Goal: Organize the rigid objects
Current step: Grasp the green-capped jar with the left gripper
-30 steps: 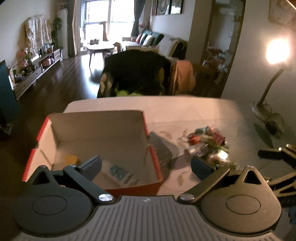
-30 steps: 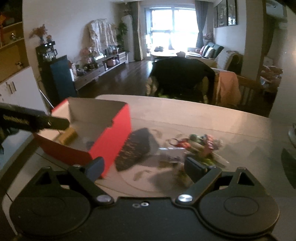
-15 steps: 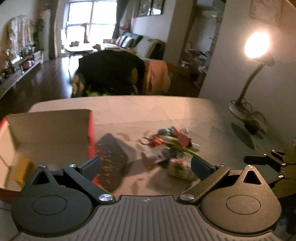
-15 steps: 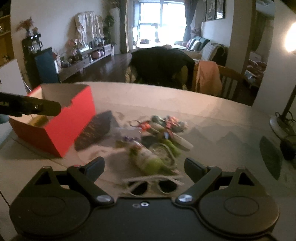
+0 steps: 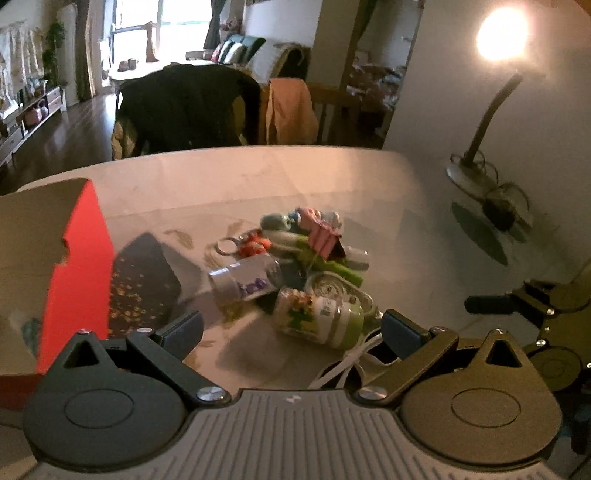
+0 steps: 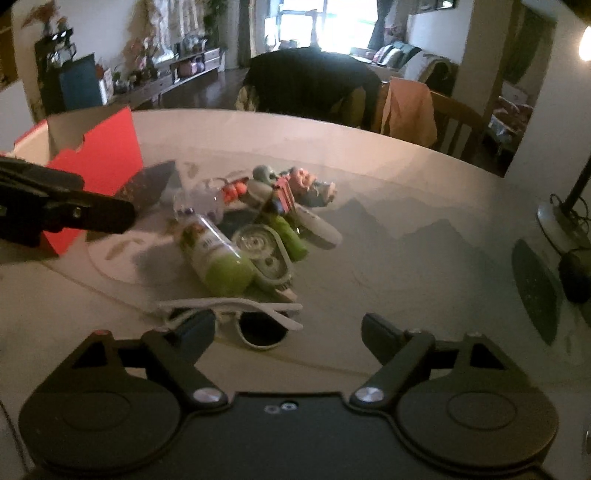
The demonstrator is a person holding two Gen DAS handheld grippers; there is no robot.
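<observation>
Green bottle label: print blurred, unreadable.

Left gripper fingers spread, empty; right gripper fingers closing, nothing gripped

A lit lamp glows against the pale wall on the right. Beyond the desk, chairs draped with a black coat and an orange cloth stand on dark wooden floor. A bright window lights the far sofa.
</observation>
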